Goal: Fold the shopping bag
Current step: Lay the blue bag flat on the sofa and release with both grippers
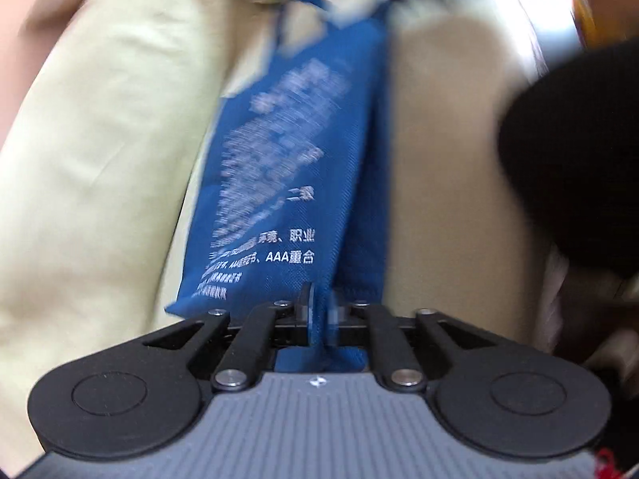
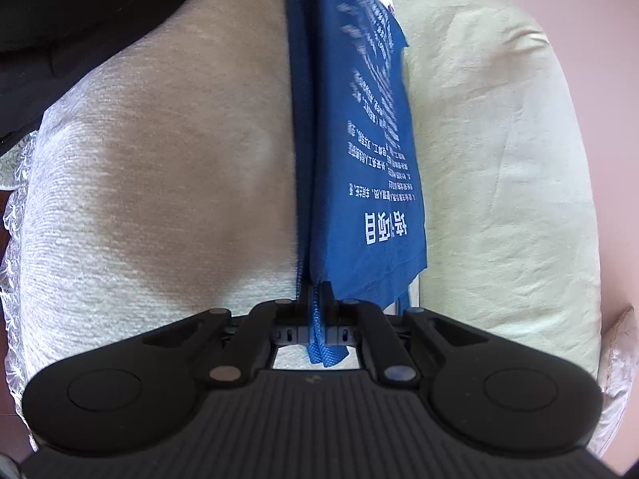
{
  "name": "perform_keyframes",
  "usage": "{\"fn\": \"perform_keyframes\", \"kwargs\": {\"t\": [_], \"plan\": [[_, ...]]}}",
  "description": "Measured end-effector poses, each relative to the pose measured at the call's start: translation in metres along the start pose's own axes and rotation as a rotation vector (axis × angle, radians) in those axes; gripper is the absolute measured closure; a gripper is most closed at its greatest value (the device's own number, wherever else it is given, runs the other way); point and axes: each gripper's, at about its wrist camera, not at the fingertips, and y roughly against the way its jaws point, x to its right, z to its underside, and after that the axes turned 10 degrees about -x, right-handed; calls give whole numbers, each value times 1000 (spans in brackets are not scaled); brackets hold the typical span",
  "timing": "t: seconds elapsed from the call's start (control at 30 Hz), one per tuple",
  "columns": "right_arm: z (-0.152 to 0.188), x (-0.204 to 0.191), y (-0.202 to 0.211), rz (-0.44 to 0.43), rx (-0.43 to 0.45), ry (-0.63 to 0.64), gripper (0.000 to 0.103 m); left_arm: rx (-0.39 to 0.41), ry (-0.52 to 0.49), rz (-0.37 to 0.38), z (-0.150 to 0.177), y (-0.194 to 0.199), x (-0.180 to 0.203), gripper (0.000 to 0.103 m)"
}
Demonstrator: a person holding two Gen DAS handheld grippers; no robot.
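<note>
Between our left gripper (image 1: 319, 307) and right gripper (image 2: 315, 299), jaws clamp opposite ends of the blue shopping bag (image 2: 359, 139), stretching it taut for folding.

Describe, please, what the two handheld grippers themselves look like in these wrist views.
The left gripper has black linkage arms with silver pivot pins, two round black discs, and a grey ribbed body bearing a small white mark. The right gripper has the same build, but its ribbed body is black.

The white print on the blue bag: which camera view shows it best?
The right wrist view: the blue bag is sharp there, and its white print reads clearly. In the left wrist view the bag is motion-blurred; only the lowest lines are legible.
</note>
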Motion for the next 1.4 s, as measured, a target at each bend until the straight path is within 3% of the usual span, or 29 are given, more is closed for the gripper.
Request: {"fn": "perform_keyframes", "kwargs": {"t": [0.17, 0.23, 0.4, 0.43, 0.57, 0.67, 0.8, 0.9, 0.97, 1.07, 1.23, 1.33, 1.4], "plan": [[0, 7, 0, -17, 9, -13, 98, 219, 46, 134, -19, 40, 2, 87], [0, 8, 0, -17, 14, -13, 98, 263, 40, 138, -30, 43, 6, 86], [4, 5, 2, -19, 24, -34, 98, 240, 157, 174, -83, -6, 21, 88], [4, 5, 2, -20, 24, -38, 98, 216, 179, 192, -91, -19, 21, 93], [2, 9, 2, -29, 20, -73, 98, 89, 252, 267, -106, -63, 26, 102], [4, 14, 0, -46, 28, -142, 98, 80, 299, 295, -101, -70, 28, 103], [10, 43, -1, -173, 29, -475, 96, 58, 330, 344, -97, -69, 19, 103], [36, 85, -3, -351, 5, -1010, 83, 59, 324, 344, -97, -70, 20, 103], [52, 92, 6, -396, 23, -1270, 81, 50, 322, 342, -99, -70, 20, 103], [46, 98, 15, -374, 87, -1409, 82, 43, 296, 328, -100, -66, 22, 103], [46, 95, 12, -364, 91, -1566, 82, 40, 282, 319, -100, -66, 23, 103], [48, 83, -1, -360, -4, -1546, 99, 43, 291, 327, -98, -66, 23, 103], [59, 68, -11, -325, -78, -1552, 103, 47, 298, 329, -96, -68, 23, 103]]}}
